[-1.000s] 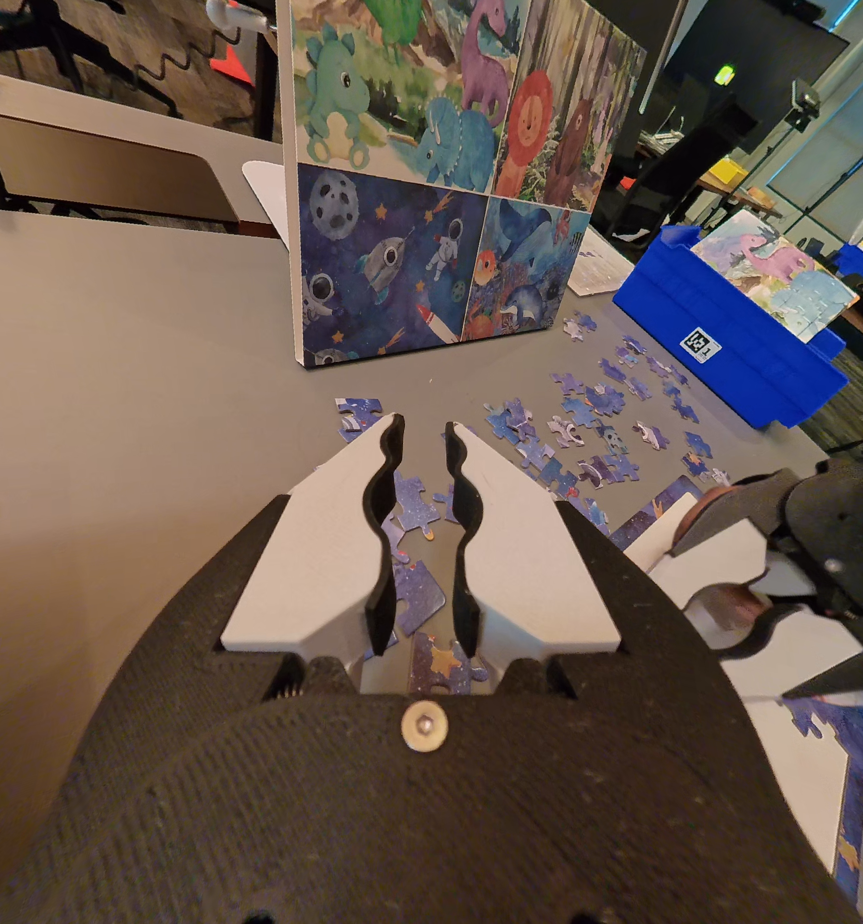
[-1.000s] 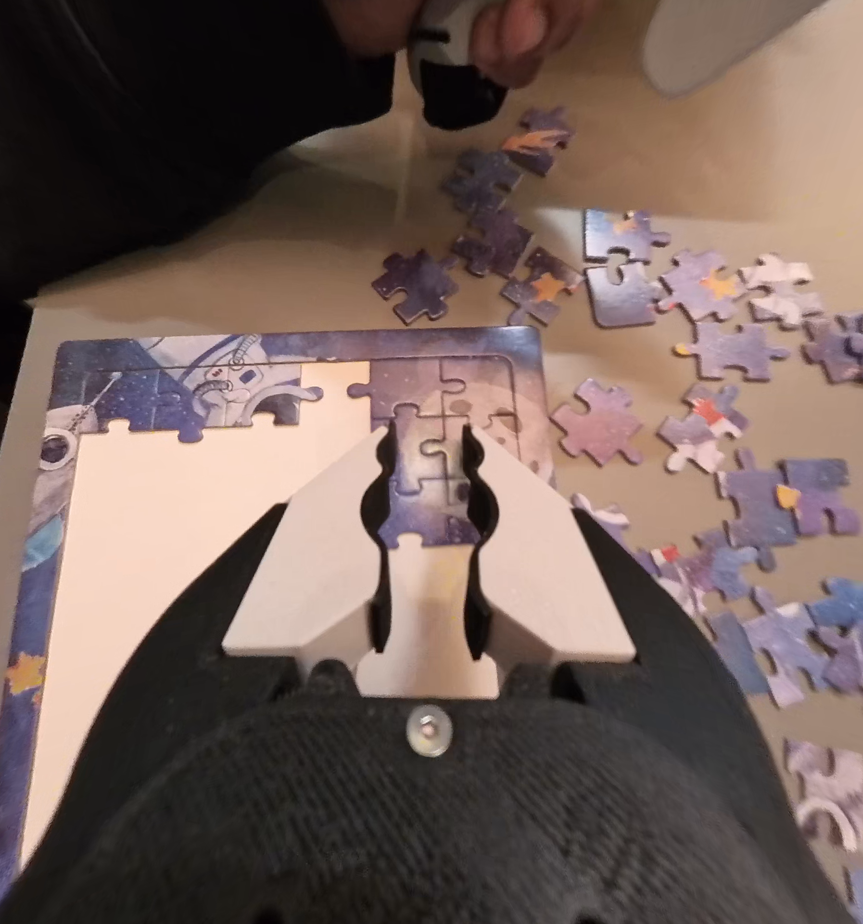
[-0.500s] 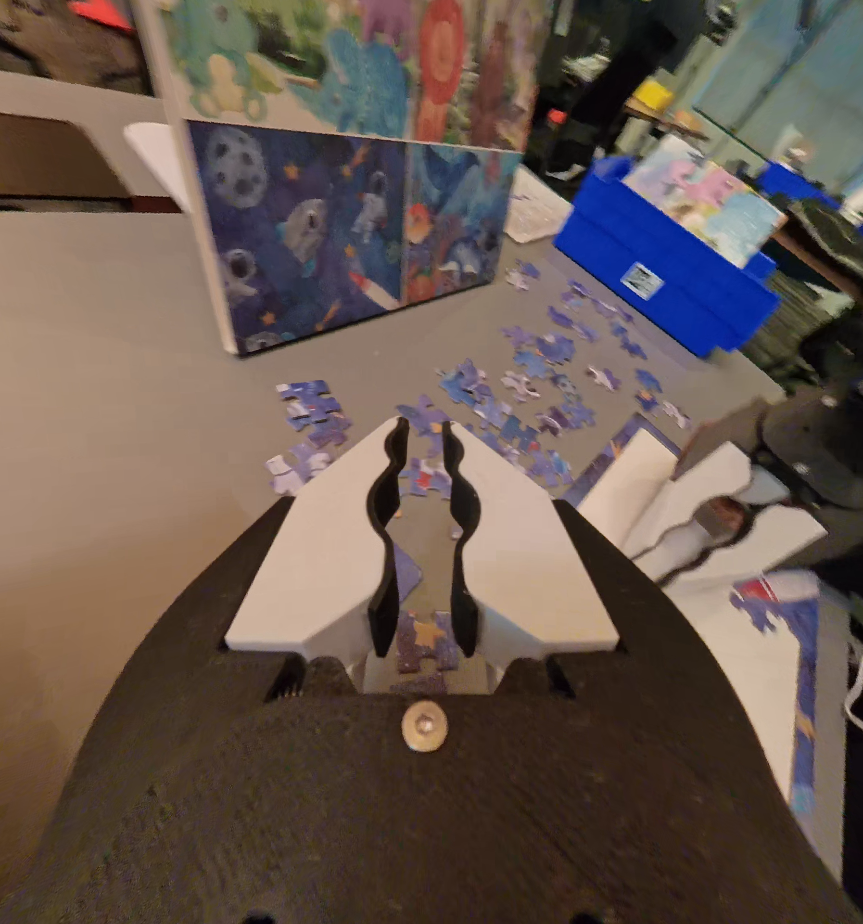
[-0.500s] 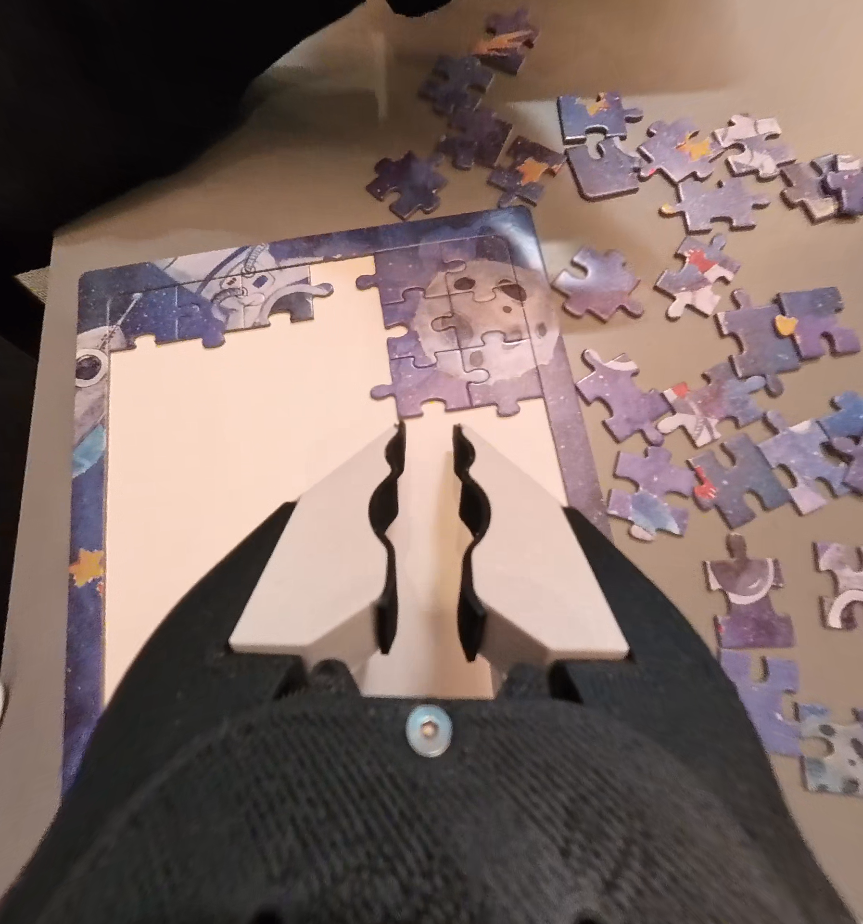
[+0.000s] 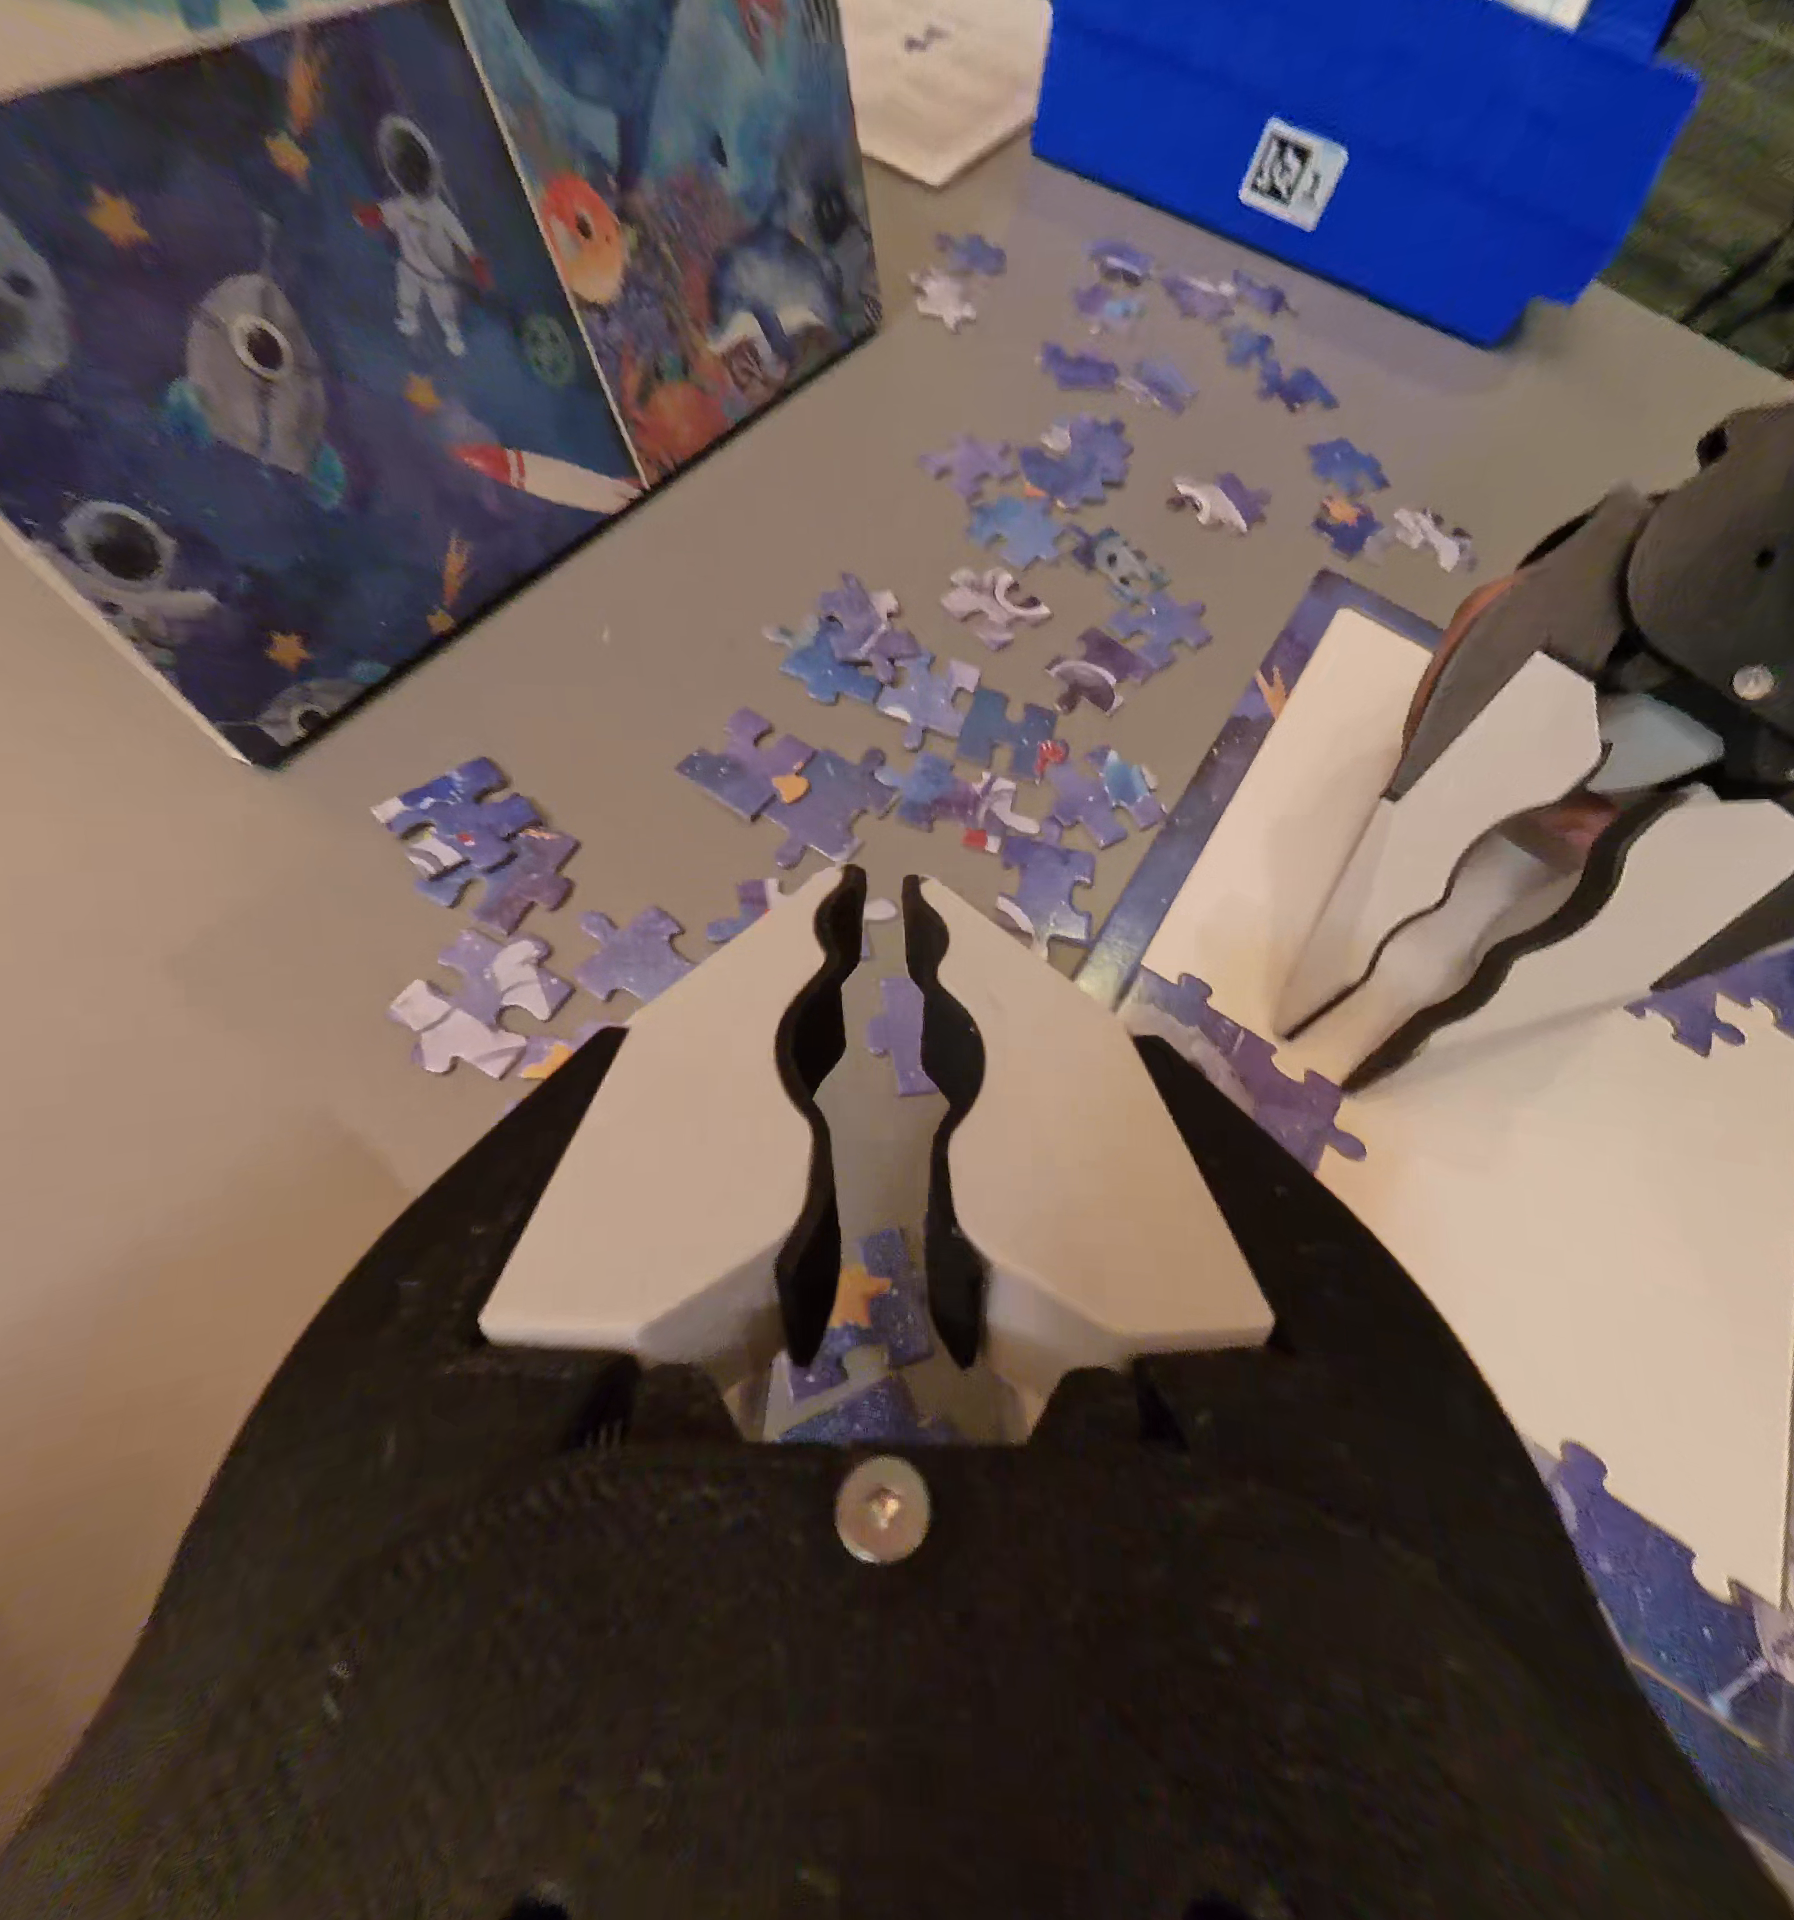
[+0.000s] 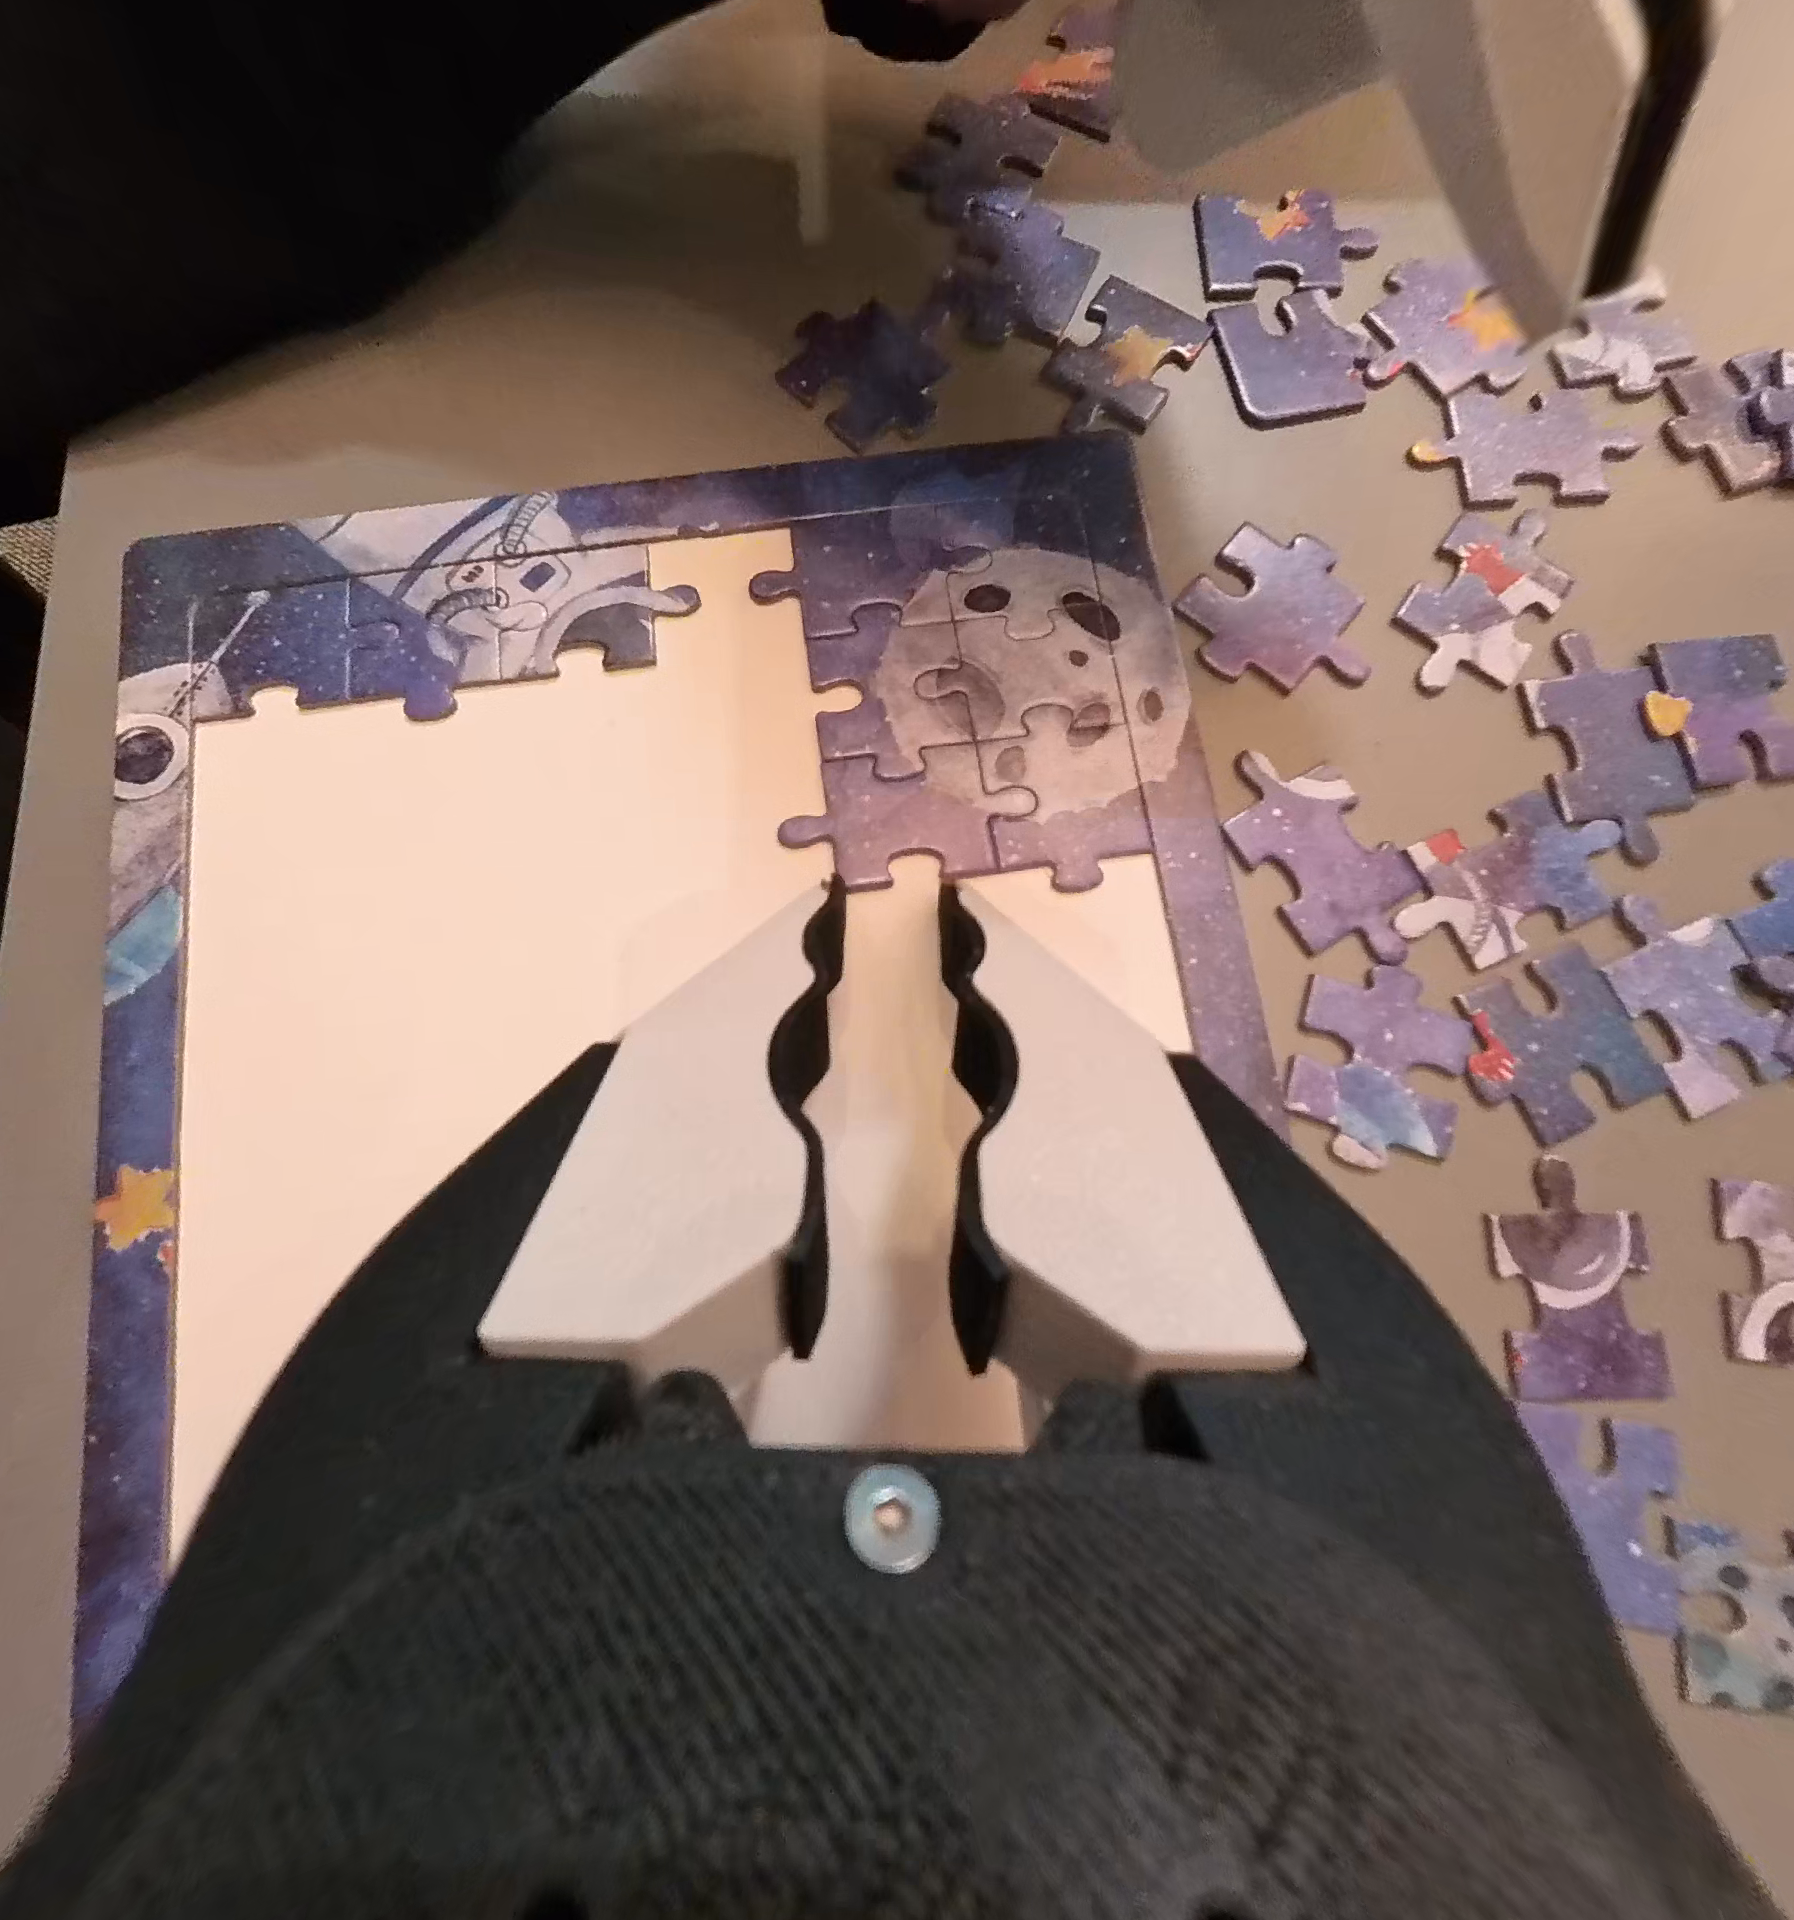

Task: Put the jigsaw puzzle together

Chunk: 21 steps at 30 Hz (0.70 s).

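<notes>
The left claw [image 5: 882, 881] has narrowed to a slit, empty, above loose puzzle pieces [image 5: 976, 727] on the table [image 5: 145, 1039]; the right claw [image 6: 888, 894], apart and empty, has drawn back off the assembled moon pieces [image 6: 976, 707] onto the bare tray [image 6: 457, 935]

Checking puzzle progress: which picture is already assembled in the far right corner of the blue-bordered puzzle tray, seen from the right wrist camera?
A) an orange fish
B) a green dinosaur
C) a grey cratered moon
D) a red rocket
C: the joined pieces in that corner of the blue-bordered puzzle tray form a grey cratered moon.

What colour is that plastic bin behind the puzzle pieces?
Bright blue bin, seen best in the left wrist view.
</notes>
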### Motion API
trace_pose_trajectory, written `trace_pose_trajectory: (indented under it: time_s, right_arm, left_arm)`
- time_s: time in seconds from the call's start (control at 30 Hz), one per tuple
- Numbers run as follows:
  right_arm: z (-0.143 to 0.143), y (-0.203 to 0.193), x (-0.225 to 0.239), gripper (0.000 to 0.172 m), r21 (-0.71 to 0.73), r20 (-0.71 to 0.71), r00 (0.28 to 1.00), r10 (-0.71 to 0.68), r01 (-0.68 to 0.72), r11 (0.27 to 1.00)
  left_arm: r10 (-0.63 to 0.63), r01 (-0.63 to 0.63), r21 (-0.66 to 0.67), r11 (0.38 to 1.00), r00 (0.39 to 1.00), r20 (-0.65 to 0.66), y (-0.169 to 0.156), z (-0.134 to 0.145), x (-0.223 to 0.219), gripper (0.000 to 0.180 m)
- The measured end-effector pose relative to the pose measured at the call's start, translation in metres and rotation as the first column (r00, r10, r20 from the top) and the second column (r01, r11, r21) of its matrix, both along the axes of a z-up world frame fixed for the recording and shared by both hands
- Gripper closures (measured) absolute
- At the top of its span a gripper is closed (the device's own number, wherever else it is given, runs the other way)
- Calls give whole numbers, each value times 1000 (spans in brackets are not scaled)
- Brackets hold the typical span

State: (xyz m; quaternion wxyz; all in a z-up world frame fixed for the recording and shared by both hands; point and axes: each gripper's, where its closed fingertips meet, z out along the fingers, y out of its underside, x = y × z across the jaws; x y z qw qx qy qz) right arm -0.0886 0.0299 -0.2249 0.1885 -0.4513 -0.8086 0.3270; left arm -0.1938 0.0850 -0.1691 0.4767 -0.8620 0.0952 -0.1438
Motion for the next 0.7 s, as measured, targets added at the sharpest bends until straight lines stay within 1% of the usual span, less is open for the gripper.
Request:
trace_pose_trajectory:
  time_s: [0.07,0.13,0.2,0.27,0.33,0.4,0.5,0.53,0.57,0.63,0.7]
  right_arm:
    - [2,3,0,155,32,-9,1000,13,-13,999]
    - [13,24,-3,156,104,-59,998,-17,23,994]
    - [34,62,-7,158,160,-158,983,-91,116,980]
    - [55,111,-5,158,157,-262,945,-194,240,958]
    - [61,166,6,156,153,-332,891,-309,374,915]
    - [55,218,26,156,211,-369,843,-392,487,848]
    - [49,271,62,158,325,-399,800,-447,580,747]
    - [47,282,73,158,326,-413,783,-465,604,727]
    - [44,291,81,159,296,-416,767,-488,622,725]
    - [42,297,89,157,169,-398,734,-549,648,743]
    - [49,297,89,151,43,-393,707,-588,653,756]
  left_arm:
    - [44,-44,33,998,999,2,2,6,-8,175]
    - [86,-86,63,994,996,-1,3,12,-16,175]
    - [134,-133,89,987,991,-11,3,16,-25,176]
    - [180,-176,112,978,983,-24,3,20,-34,176]
    - [215,-209,133,969,976,-33,3,23,-40,177]
    - [242,-233,154,960,969,-44,3,25,-46,177]
    - [264,-250,167,954,962,-68,4,24,-49,177]
    - [270,-254,164,953,960,-80,4,23,-51,177]
    - [275,-259,158,953,957,-93,4,20,-52,178]
    - [279,-263,132,956,953,-117,5,13,-54,178]
    - [278,-265,102,959,949,-148,5,5,-56,178]
